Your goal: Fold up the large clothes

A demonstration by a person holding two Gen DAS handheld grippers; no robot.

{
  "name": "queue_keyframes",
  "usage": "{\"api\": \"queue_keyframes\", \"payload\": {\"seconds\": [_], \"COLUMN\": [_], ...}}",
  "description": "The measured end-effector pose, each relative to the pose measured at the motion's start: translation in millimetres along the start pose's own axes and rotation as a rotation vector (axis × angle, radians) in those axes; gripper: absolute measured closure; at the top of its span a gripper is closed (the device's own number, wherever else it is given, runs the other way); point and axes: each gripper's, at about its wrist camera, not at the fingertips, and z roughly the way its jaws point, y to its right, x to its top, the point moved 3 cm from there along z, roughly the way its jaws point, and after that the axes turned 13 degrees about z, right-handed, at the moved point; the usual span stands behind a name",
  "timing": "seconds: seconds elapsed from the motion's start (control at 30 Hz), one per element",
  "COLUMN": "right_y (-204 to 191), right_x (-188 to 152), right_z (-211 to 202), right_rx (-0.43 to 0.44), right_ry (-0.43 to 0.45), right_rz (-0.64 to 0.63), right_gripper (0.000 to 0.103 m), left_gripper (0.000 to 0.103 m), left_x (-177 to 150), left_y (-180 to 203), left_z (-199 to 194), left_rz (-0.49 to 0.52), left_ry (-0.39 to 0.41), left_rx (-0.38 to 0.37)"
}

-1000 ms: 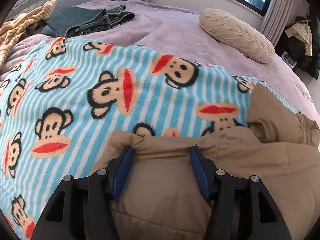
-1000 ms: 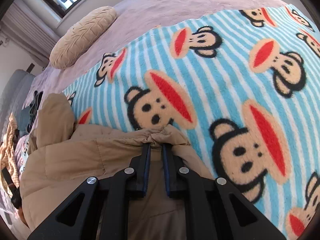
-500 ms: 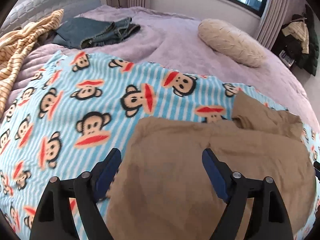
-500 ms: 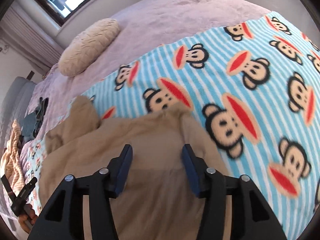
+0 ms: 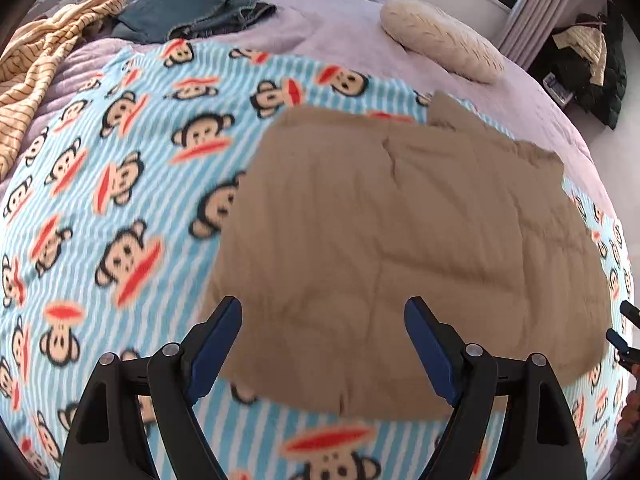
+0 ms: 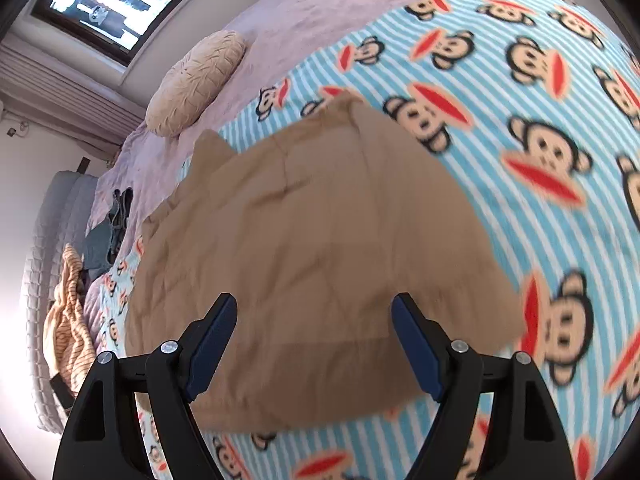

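Observation:
A tan padded garment (image 5: 400,232) lies folded into a rough rectangle on the blue-striped monkey-print blanket (image 5: 120,200); it also shows in the right wrist view (image 6: 312,256). My left gripper (image 5: 323,344) is open and empty, held above the garment's near edge. My right gripper (image 6: 312,340) is open and empty, also above the garment's near edge. A sleeve or hood end sticks out at the garment's far corner (image 5: 448,114).
The blanket (image 6: 540,140) lies on a lilac bedspread (image 5: 344,32). A beige pillow (image 5: 440,40) lies at the far side. Folded jeans (image 5: 192,16) and a yellow striped garment (image 5: 40,60) lie far left. Dark clothes (image 5: 592,60) are piled beside the bed.
Both grippers let go of the tan garment's far edge, opened wide and pulled back and up. The garment now lies flat on the blanket.

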Motion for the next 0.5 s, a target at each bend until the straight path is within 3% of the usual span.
{"api": "queue_keyframes", "payload": {"seconds": [0.07, 0.1, 0.27, 0.3, 0.5], "right_y": [8, 11, 30, 32, 52], "right_x": [-9, -13, -30, -31, -44], "right_z": [-5, -7, -10, -10, 1], "right_rx": [0.009, 0.011, 0.027, 0.029, 0.079], "right_ry": [-0.008, -0.01, -0.033, -0.04, -0.091], "right_rz": [0.024, 0.035, 0.103, 0.114, 0.221], "right_gripper": [0.014, 0.014, 0.01, 0.0, 0.0], "left_gripper": [0.017, 0.0, 0.0, 0.0, 0.0], "left_x": [-9, -12, -25, -26, -34], "left_y": [3, 4, 6, 6, 11], "left_z": [-4, -5, -11, -10, -5], "left_rz": [0.004, 0.003, -0.028, -0.028, -0.03], "left_ry": [-0.002, -0.003, -0.013, -0.017, -0.042], "left_rx": [-0.003, -0.004, -0.028, -0.029, -0.043]}}
